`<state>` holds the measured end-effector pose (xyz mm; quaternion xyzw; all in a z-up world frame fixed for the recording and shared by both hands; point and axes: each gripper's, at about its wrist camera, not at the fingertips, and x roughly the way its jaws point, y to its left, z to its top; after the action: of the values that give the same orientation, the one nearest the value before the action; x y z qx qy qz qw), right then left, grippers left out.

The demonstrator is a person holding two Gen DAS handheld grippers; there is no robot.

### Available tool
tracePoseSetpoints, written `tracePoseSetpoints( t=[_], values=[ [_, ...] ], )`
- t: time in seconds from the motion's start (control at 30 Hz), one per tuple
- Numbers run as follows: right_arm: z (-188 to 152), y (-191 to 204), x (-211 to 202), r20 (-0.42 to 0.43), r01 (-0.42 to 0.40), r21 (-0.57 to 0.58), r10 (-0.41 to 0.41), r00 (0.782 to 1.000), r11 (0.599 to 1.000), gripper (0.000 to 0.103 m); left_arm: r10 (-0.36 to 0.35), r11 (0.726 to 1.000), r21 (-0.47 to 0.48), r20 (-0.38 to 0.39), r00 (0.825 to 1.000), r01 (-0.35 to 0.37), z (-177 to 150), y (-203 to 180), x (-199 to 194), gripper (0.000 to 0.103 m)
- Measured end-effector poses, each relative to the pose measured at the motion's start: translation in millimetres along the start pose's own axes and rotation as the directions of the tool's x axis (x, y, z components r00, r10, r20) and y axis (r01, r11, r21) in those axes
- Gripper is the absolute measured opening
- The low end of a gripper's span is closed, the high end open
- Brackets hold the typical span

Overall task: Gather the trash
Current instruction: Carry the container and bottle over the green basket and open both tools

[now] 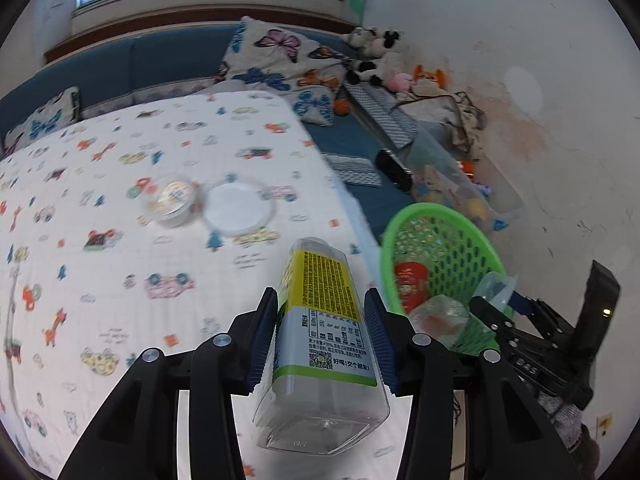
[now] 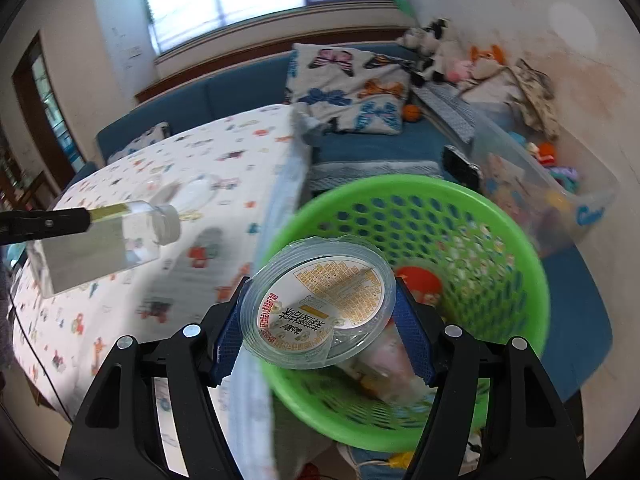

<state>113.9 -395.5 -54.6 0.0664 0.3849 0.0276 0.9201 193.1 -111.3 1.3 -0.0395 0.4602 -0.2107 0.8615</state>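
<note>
Left tongs (image 1: pixel 320 334): clamped on an empty clear bottle (image 1: pixel 324 344) with a yellow label, pads pressing its two flat sides.
Bottle axis: runs along the tongs, base toward the camera, cap end pointing forward, held above the patterned bench (image 1: pixel 120 240).
Right tongs (image 2: pixel 322 330): clamped on a clear plastic lid (image 2: pixel 320 312) with printed orange label, held by its rim, face tilted toward the camera.
Lid position: directly over the green basket (image 2: pixel 500 248), which lies just ahead of and below the right tongs.
Basket from left tongs: forward and to the right, near, off the bench edge.
Nearer hand: the right; its lid looks ready to drop.
Remaining: a clear tub (image 1: pixel 172 200) and white lid (image 1: pixel 239 209) ahead of the left tongs.
</note>
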Motion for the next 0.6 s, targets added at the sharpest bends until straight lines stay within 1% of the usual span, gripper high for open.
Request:
tracePoseSetpoints(
  t=[0.27,0.37,0.6],
  values=[
    [-10.8,-39.1,3.1,-0.034,0.069,0.079,-0.067,0.997,0.994,0.07,-0.076,0.994,0.073,-0.006,0.997,0.077,12.2,-44.6,8.9,0.044],
    [-14.4,-48.0,-0.7,-0.032,0.079,0.098,-0.076,0.997,0.992,0.074,-0.104,0.989,0.104,-0.016,0.994,0.105,16.0,-63.9,14.3,0.044],
    [-20.9,-60.7,-16.6,-0.015,0.086,0.119,-0.084,0.996,0.989,0.076,-0.157,0.971,0.175,-0.04,0.987,0.162,21.8,-106.4,29.5,0.044]
  ],
)
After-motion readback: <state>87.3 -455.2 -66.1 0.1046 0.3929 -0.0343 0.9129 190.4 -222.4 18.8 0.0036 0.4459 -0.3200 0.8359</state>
